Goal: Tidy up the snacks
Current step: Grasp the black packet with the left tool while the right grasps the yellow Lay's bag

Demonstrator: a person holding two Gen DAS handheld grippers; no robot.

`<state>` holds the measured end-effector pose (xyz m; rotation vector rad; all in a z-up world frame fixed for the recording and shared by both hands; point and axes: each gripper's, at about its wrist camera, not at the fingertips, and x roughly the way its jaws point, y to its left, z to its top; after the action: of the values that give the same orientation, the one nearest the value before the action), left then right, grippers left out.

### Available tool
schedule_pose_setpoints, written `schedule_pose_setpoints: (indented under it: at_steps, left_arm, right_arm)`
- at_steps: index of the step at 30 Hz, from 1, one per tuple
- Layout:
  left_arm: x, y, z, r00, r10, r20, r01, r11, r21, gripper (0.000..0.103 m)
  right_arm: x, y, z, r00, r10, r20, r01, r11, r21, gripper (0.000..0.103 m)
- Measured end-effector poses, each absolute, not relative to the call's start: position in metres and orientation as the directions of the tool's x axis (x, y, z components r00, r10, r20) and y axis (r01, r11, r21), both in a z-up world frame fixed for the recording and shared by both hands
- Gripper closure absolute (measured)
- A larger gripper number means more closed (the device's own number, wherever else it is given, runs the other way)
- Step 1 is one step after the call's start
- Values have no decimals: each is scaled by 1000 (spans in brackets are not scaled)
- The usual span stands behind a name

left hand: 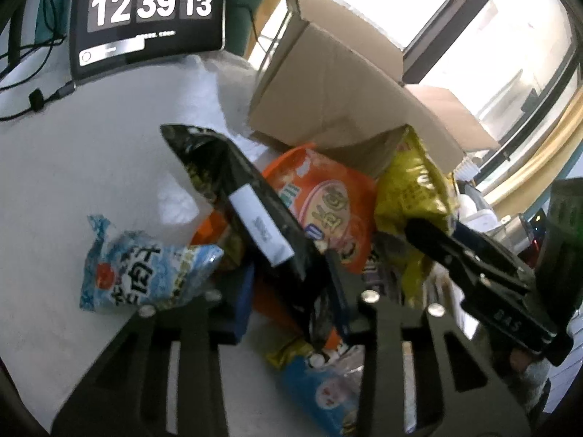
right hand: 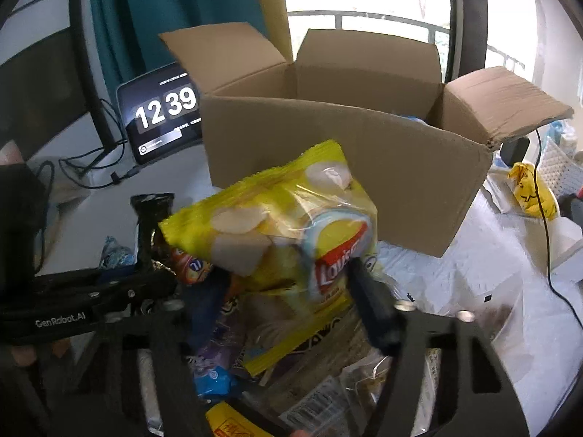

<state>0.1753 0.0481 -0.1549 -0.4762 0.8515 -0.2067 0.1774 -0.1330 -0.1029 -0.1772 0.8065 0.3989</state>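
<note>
Left gripper (left hand: 291,284): a black snack bag (left hand: 240,196) is pinched between the fingers and held tilted above the pile of snacks.
Right gripper (right hand: 291,291): a yellow chip bag (right hand: 277,225) is clamped between the fingers and held up in front of the cardboard box (right hand: 349,167).
Cardboard box: it is set on the white table (left hand: 73,167) with its flaps open, behind the pile.
Orange packet (left hand: 328,211): it is seen in the pile, just behind the black bag.
Light-blue packet (left hand: 145,269): it is laid flat on the table, left of the pile.
Clock screen (left hand: 149,14): it is propped at the back of the table, left of the box.
</note>
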Motion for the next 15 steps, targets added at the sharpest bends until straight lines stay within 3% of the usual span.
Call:
schedule_pose_setpoints:
  at_steps: [5, 15]
  left_arm:
    - [175, 47, -149, 663, -352, -660, 9, 886, -464, 77]
    - [168, 40, -132, 691, -342, -637, 54, 903, -426, 81]
  right_arm:
    - [171, -134, -94, 641, 294, -709, -429, 903, -14, 55]
    - [157, -144, -63, 697, 328, -638, -439, 898, -18, 58]
